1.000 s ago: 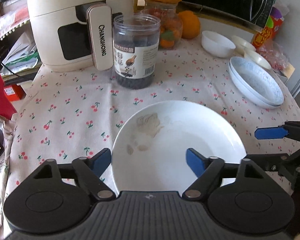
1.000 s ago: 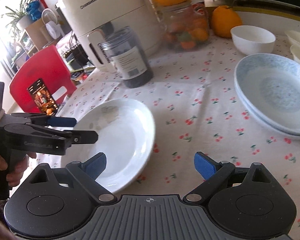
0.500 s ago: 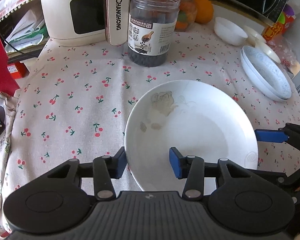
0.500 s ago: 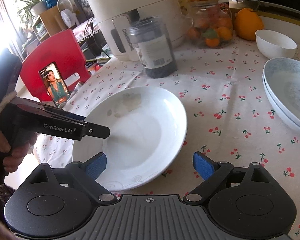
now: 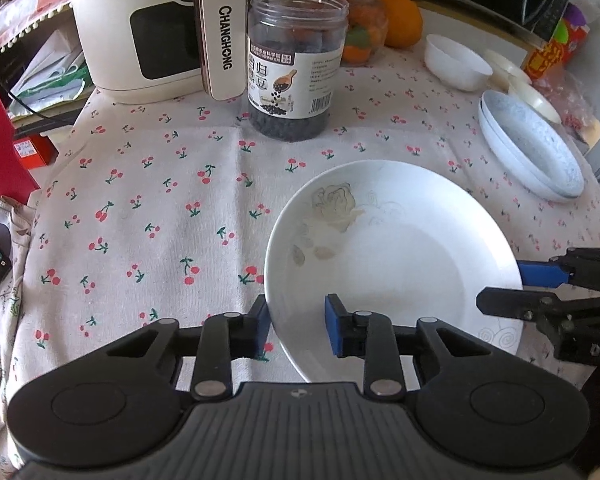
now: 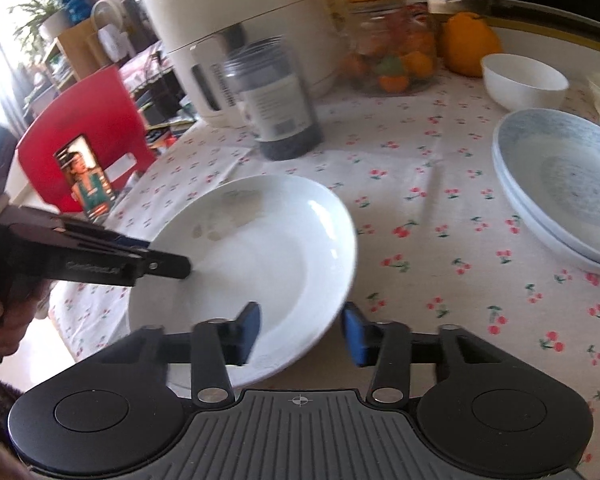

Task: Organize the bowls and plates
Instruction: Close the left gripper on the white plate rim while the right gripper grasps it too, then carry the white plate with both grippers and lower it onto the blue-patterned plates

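Observation:
A white plate (image 5: 400, 264) with a faint flower print lies on the cherry-print tablecloth (image 5: 160, 208). My left gripper (image 5: 298, 326) straddles its near left rim; its jaws are closing, the outer pad at the rim's edge and the inner pad over the plate's hollow. My right gripper (image 6: 302, 330) straddles the plate (image 6: 268, 256) at its opposite rim and is also closing, with a gap still showing at the pads. Each gripper shows in the other's view: right gripper (image 5: 500, 289), left gripper (image 6: 168, 256). Stacked blue-patterned plates (image 5: 536, 148) and a white bowl (image 5: 456, 62) sit at the far right.
A cream air fryer (image 5: 148, 28), a jar of black beans (image 5: 296, 68), a glass jar (image 5: 364, 28) and an orange (image 5: 402, 20) line the back. Small cream dishes (image 5: 534, 98) lie behind the blue plates. A red chair (image 6: 88, 136) with a phone stands beyond the table's left edge.
Both pairs of jaws have narrowed around the white plate's rim, the left pair first and the right pair in the last half second. The plate has stayed on the cloth.

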Demonstrator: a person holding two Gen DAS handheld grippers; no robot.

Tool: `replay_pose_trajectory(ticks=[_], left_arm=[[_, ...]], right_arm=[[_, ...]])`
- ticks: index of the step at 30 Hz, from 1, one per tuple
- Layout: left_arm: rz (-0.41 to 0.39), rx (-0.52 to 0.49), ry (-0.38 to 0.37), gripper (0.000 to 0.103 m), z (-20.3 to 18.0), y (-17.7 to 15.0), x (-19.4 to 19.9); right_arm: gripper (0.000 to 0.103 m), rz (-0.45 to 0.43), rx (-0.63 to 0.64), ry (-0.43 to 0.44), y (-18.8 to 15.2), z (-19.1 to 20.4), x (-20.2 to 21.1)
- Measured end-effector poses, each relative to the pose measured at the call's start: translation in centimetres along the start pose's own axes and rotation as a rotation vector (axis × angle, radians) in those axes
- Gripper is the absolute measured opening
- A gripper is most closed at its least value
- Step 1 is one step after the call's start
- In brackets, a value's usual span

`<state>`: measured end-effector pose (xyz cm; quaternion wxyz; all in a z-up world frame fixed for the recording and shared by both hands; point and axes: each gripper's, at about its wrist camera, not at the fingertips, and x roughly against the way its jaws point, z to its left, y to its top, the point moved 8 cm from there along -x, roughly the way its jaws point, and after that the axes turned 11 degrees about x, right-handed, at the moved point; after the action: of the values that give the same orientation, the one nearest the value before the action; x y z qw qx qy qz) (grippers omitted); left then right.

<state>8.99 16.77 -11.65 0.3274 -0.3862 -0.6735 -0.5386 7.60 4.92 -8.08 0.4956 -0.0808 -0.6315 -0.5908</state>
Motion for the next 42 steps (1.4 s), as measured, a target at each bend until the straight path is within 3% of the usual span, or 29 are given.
replay_pose_trajectory(ticks=[26, 42], left_arm=[[-0.127, 0.051, -0.085, 0.022, -4.3, 3.5, 0.8], [-0.163, 0.061, -0.149, 0.022, -9.7, 5.7, 0.0]], right_arm=[[0.030, -0.092, -0.100, -0.046, 2.6, -5.1, 3.3], [0.030, -0.189, -0.177, -0.087, 4.6, -11.2, 7.3]])
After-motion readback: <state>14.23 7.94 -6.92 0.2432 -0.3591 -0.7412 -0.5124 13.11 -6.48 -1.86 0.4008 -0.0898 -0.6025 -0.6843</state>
